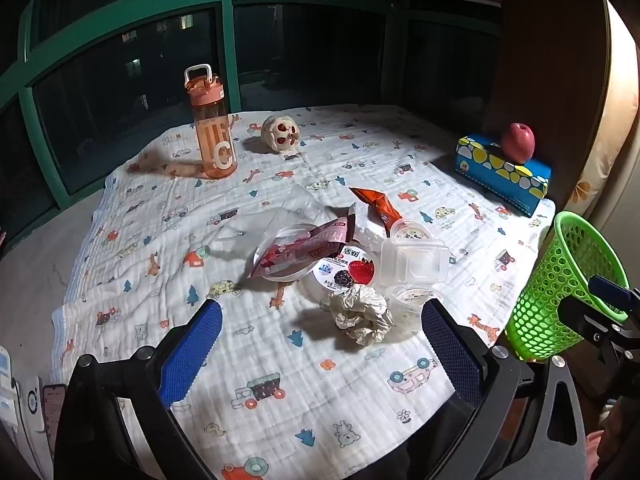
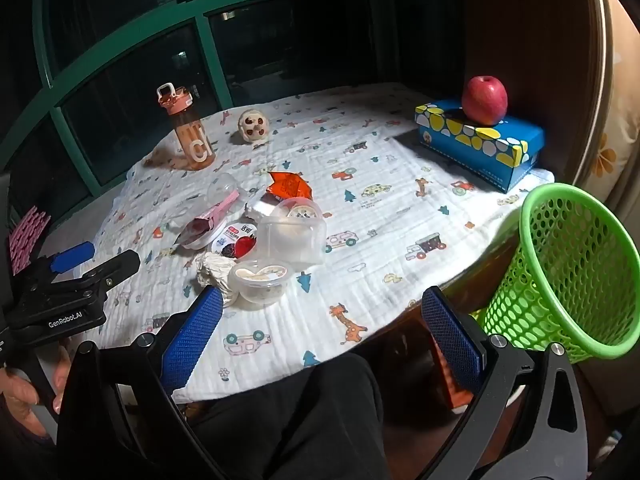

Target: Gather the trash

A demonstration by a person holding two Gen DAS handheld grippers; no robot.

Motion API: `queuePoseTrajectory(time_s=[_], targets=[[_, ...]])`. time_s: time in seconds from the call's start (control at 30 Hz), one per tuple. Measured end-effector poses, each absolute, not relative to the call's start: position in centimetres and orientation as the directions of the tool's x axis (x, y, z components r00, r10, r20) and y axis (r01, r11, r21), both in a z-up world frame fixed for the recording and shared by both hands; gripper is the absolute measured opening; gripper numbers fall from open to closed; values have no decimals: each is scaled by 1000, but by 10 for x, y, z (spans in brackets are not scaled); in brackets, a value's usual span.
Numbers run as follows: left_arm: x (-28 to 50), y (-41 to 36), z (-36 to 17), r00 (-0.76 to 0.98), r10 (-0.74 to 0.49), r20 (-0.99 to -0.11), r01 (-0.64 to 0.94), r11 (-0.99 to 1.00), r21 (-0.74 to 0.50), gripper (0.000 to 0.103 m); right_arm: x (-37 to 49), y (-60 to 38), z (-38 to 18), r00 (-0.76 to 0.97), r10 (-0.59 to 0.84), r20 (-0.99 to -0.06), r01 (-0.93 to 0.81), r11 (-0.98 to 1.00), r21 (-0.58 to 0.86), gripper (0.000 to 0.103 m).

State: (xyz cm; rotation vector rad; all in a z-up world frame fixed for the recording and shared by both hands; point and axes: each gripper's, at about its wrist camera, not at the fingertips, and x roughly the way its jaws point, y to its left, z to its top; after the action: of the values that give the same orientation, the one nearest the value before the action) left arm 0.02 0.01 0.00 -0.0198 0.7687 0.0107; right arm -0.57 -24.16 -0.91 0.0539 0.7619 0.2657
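Both claws gape wide, holding nothing: left gripper (image 1: pixel 322 354), right gripper (image 2: pixel 322 344). Trash heap sits at 12 o'clock, crumpled paper (image 1: pixel 362 314) closest. Light clear wrappers (image 1: pixel 280 216) could slip or scatter. Only the right view shows the green basket (image 2: pixel 576 268) mouth at 3 o'clock.

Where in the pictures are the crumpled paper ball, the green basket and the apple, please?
crumpled paper ball (image 1: pixel 362 314), left wrist view, on its middle.
green basket (image 2: pixel 576 276), right wrist view, on its perforated inner wall.
apple (image 2: pixel 485 101), right wrist view, on its red front.
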Motion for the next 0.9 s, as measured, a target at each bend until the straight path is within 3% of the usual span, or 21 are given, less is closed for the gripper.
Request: queuePoseTrajectory(time_s=[0.9], targets=[[0,-2,3,723,-3,-691,-12,1000,-17,97,-4,-241,-12,689,257,-678,-218,965,145,98]])
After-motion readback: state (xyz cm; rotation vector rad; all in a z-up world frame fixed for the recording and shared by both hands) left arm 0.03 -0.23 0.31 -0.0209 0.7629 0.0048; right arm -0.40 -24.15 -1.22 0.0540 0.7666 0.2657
